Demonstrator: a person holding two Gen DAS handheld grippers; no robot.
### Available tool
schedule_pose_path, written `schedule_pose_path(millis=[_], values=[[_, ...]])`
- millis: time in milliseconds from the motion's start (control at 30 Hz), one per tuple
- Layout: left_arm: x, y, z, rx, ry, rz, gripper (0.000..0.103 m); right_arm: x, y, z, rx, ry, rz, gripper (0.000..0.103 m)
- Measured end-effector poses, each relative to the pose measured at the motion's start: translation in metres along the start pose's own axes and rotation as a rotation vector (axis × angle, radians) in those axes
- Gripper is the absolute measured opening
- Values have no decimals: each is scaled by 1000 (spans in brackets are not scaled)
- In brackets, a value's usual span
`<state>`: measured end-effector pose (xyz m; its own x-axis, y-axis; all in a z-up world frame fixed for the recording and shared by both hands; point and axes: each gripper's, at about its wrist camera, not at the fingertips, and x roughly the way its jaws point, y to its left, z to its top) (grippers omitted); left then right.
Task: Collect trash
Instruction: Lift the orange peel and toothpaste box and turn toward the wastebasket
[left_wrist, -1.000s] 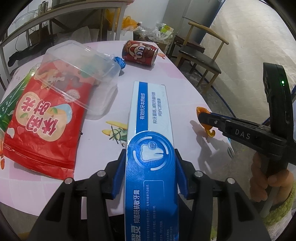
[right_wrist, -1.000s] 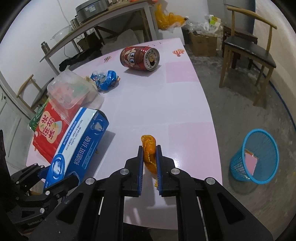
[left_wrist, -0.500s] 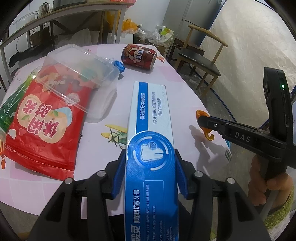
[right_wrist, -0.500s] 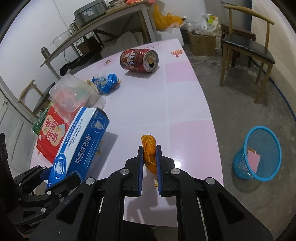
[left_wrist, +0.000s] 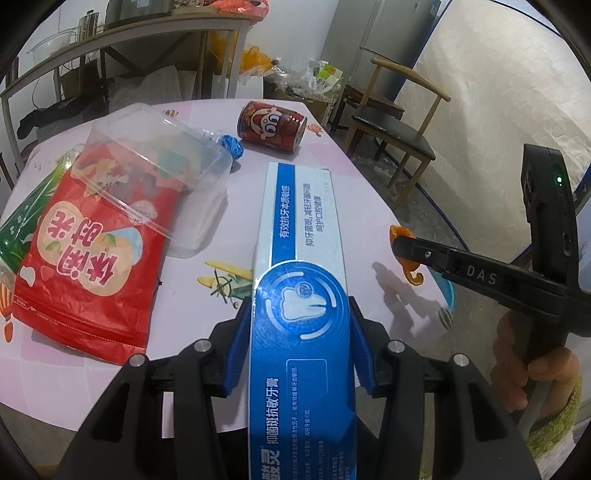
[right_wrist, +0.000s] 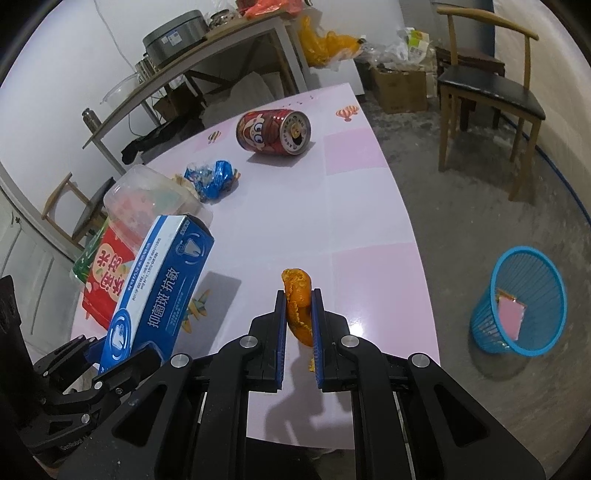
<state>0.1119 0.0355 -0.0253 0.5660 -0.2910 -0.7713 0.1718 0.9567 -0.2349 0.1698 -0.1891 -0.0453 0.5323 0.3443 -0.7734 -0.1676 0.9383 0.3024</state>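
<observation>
The blue plastic mesh wastebasket (right_wrist: 519, 301) stands on the floor to the right of the pink round table (right_wrist: 354, 206), so the right gripper (right_wrist: 298, 312), clamped on a curled orange peel (right_wrist: 297, 300), is the nearer of the 2. The left gripper (left_wrist: 298, 345) is clamped on a long blue-and-white toothpaste box (left_wrist: 301, 295), its long axis pointing to the far side. Compared with 1 second ago, both loads sit higher above the table.
</observation>
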Motion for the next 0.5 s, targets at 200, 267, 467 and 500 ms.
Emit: schedule_pose_path(millis=[200, 267, 467, 500], values=[[-3, 0, 1, 0, -12, -6, 47, -5, -3, 0, 11, -9, 9, 11], [-3, 0, 1, 0, -13, -9, 47, -6, -4, 0, 16, -10, 13, 11], [-2, -1, 2, 1, -15, -10, 47, -7, -6, 0, 20, -9, 14, 11], [-2, -1, 2, 2, -14, -9, 47, -7, -6, 1, 20, -10, 14, 11]])
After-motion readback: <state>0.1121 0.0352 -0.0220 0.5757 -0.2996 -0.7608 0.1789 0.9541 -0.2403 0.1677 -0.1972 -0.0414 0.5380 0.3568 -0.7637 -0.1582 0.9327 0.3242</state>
